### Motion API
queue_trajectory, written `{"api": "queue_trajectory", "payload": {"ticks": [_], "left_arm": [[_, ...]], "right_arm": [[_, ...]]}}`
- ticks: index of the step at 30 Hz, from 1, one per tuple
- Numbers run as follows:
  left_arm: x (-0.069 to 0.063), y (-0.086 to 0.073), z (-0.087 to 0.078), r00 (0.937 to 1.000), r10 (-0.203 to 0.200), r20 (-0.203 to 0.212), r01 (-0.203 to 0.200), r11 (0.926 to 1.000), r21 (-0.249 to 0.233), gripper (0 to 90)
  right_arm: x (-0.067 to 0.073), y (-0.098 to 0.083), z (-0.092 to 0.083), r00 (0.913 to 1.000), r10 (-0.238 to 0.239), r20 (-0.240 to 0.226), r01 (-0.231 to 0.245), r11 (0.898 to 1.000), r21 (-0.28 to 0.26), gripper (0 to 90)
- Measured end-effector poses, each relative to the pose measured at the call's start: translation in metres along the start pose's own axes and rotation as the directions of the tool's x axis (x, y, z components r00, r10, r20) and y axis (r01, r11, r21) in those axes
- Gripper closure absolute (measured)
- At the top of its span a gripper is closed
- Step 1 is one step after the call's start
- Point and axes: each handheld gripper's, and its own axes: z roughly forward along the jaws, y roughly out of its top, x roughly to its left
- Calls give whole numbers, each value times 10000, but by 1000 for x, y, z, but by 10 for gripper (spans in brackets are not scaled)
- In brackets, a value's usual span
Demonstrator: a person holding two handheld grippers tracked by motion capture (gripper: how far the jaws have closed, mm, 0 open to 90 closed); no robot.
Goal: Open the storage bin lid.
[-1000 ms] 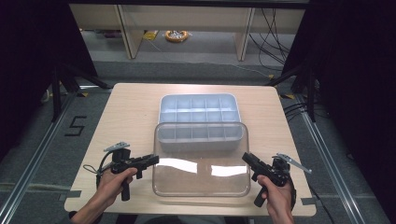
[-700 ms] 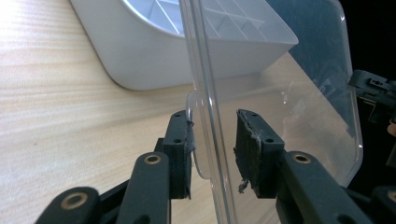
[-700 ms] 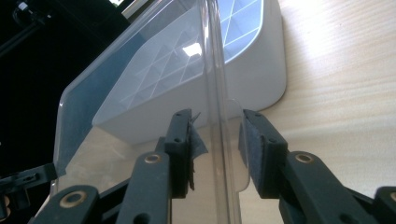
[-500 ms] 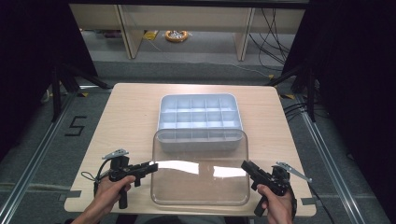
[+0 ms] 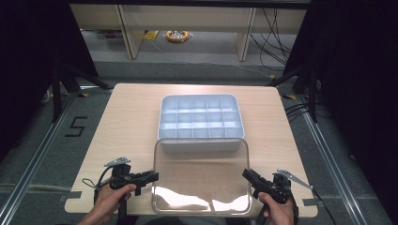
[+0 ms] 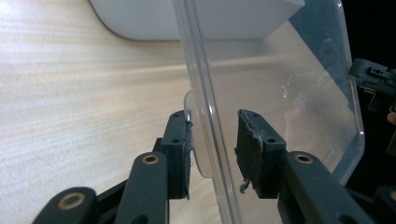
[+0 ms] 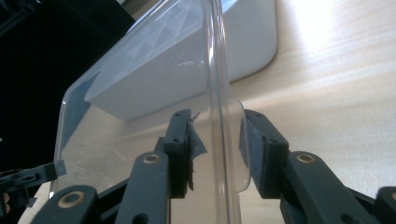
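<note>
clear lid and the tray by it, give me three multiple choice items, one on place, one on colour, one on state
1. Where is the clear lid relative to the divided tray?
A. on the tray's far side
B. on the tray's near side, toward the person
C. on the floor

2. What colour is the table top?
A. light wood
B. black
C. red

3. How do the left hand-held gripper and the right hand-held gripper stand?
A. both open, away from the lid
B. one closed on the tray
C. each shut on a side edge of the lid

Answers:
1 B, the high view shows the lid between the tray and the hands.
2 A, pale wood grain shows all around the tray.
3 C, both gripper views show the lid's rim between the jaws.
</note>
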Motion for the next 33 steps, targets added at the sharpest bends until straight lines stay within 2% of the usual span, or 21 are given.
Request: {"api": "queue_trajectory", "payload": {"ticks": [1,2,3,4,7,10,11,12,13,14,15,17,19,20,22,23,24,26,27,29,33], "left_arm": [[0,-1,1,10000,-61,10,61,10000,16,642],[1,-1,0,10000,-22,11,22,10000,81,642],[2,-2,1,10000,-32,-91,33,10000,87,642],[3,-3,1,10000,36,-21,-36,9998,192,640],[3,-5,3,9999,137,-76,-135,9994,305,635],[2,-6,4,9994,303,-136,-298,9988,382,626],[1,-7,4,9989,425,-195,-416,9982,433,622],[1,-8,3,9990,415,-185,-406,9982,435,619],[0,-9,3,9988,457,-189,-448,9979,459,619],[0,-9,2,9984,516,-211,-505,9976,480,619],[0,-9,1,9980,567,-279,-554,9974,465,619],[0,-10,1,9980,588,-210,-577,9971,499,620],[-2,-13,-1,9977,642,-207,-631,9967,513,621],[-3,-13,-1,9974,693,-178,-682,9961,558,622],[-4,-14,-3,9974,710,-137,-701,9960,546,628],[-5,-15,-4,9971,744,-136,-736,9959,527,629],[-6,-15,-4,9967,793,-142,-785,9956,518,629],[-6,-17,-5,9972,743,-115,-735,9956,581,628],[-5,-17,-4,9973,727,-72,-722,9957,585,628],[-3,-17,-4,9978,657,-99,-650,9959,636,629],[-1,-16,-1,9982,591,-138,-580,9959,692,622]], "right_arm": [[0,-1,0,9999,60,94,-61,10000,43,646],[2,-2,-1,9987,502,1,-502,9985,197,647],[1,-2,0,9990,420,-138,-417,9990,164,647],[-2,-3,1,10000,-57,-80,58,9999,86,647],[-1,-4,2,9996,279,-46,-277,9993,233,647],[-4,-5,3,9998,-85,166,80,9995,309,645],[-1,-5,2,9993,339,183,-347,9984,449,643],[-1,-6,2,9992,337,230,-347,9984,450,641],[-4,-6,3,9999,-73,143,68,9992,398,641],[-4,-7,3,9997,-144,183,136,9990,426,640],[0,-8,3,9987,195,477,-220,9983,543,640],[-4,-9,4,9998,-171,138,164,9987,484,639],[-1,-11,3,9991,33,427,-60,9980,635,634],[-3,-11,3,9992,-239,328,219,9979,602,632],[-2,-11,1,9988,-188,452,160,9980,606,632],[-3,-12,1,9990,-350,266,336,9980,527,633],[-1,-13,-1,9996,-16,291,2,9988,493,632],[-3,-13,-2,9978,-558,356,541,9973,488,630],[0,-14,-2,9998,-83,192,73,9988,481,630],[0,-15,-3,9997,-10,264,-5,9984,564,631],[-6,-17,3,9983,-348,464,312,9967,755,630]]}}
